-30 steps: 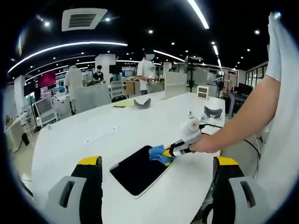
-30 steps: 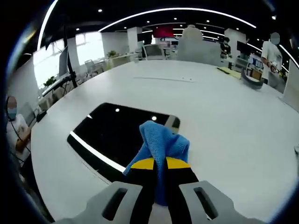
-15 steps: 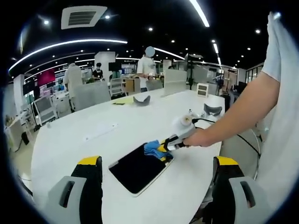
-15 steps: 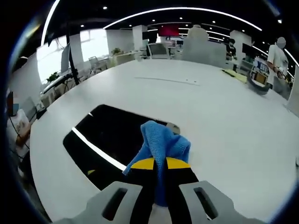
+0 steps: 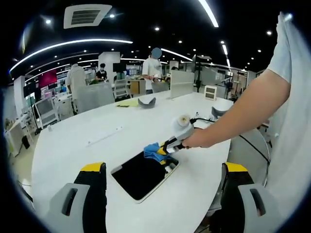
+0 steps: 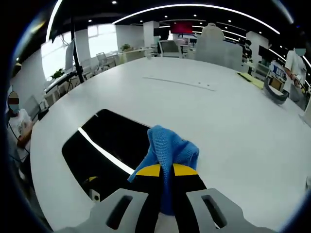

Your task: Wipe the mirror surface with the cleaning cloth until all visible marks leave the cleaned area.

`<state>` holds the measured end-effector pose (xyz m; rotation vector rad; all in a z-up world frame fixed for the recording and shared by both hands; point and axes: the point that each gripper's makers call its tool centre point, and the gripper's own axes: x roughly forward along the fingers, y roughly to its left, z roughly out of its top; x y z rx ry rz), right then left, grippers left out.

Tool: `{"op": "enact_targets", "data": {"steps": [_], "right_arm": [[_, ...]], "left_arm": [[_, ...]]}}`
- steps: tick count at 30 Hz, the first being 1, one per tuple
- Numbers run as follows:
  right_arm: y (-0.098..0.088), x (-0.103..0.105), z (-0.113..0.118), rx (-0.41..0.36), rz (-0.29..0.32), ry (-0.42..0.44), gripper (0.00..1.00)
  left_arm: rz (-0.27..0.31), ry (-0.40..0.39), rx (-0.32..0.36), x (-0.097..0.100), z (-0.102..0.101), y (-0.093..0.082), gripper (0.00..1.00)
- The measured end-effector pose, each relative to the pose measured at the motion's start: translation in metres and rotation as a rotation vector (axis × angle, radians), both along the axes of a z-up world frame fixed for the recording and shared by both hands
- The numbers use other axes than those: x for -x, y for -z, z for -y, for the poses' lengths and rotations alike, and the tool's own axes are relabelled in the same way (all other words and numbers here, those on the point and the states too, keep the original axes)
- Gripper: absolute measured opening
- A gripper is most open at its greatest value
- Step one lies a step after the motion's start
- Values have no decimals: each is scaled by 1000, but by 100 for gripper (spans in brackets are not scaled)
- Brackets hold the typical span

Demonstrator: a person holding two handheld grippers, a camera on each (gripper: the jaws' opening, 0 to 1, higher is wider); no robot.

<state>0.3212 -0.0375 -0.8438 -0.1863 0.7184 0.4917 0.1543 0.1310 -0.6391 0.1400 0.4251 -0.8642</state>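
Right gripper [image 6: 166, 170]: jaws clamped on blue cloth [image 6: 167, 148], yellow tips pressed together around it. Cloth bunched, sticking up past the tips, sitting over near edge of mirror [image 6: 104, 145]. Mirror = dark flat rectangle w/ rounded corners, lying on white tabletop [image 6: 204, 111]; reflects a bright ceiling light strip. In left gripper view, same right gripper [image 5: 170, 145] reaching in from the right in a person's hand [image 5: 194, 140], cloth [image 5: 152, 150] touching mirror [image 5: 141, 174] at its far corner. Left gripper [image 5: 160, 194]: jaws wide apart, nothing between, held above tabletop [image 5: 97, 141] near the mirror, not touching it. Grey curved object [image 5: 146, 102] farther back on tabletop, well apart from mirror. People standing in background [image 5: 154, 68], office desks beyond.
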Motion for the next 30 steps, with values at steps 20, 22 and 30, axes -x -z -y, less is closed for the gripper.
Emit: {"op": "enact_targets", "data": {"steps": [20, 22, 30], "right_arm": [[0, -19, -9, 1, 7, -34, 2], [0, -21, -10, 4, 7, -37, 2], [0, -28, -12, 20, 7, -49, 2]], "left_arm": [[-15, -7, 8, -5, 1, 1, 99], [-19, -8, 5, -5, 0, 2, 99], [-29, -10, -2, -6, -3, 7, 99]]}}
